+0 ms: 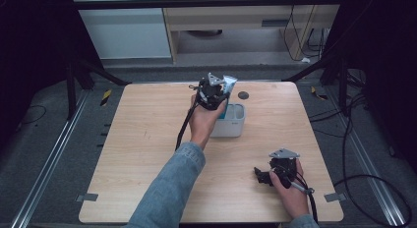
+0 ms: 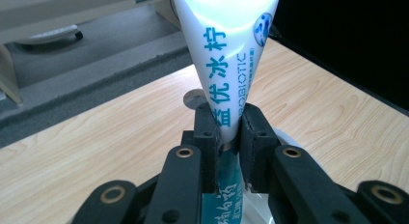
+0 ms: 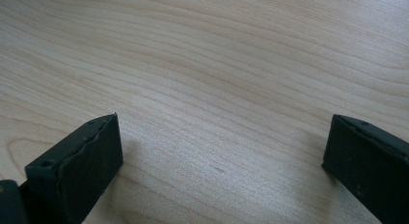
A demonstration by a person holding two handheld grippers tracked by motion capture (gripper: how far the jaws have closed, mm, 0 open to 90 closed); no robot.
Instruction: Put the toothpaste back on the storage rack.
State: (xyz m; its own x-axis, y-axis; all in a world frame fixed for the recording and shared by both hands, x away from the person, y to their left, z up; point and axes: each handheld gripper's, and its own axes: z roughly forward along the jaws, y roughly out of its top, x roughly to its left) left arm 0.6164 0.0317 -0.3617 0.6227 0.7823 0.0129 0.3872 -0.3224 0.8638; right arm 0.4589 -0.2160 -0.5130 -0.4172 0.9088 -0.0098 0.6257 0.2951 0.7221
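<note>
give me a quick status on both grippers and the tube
Left gripper shut on the tube, above the white bin. Right gripper open, over bare table. Nothing in the way.

Light wooden surface (image 1: 147, 154): small white rectangular plastic tub (image 1: 231, 122) sits near far edge, centre. Left tool (image 1: 212, 93) above tub's left end, white-and-teal printed squeeze tube (image 2: 226, 55) between its jaws. Right tool (image 1: 275, 171) near right front corner, on surface.

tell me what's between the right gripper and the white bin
Nothing: in the high view, bare wooden table separates the right gripper from the white bin.
</note>
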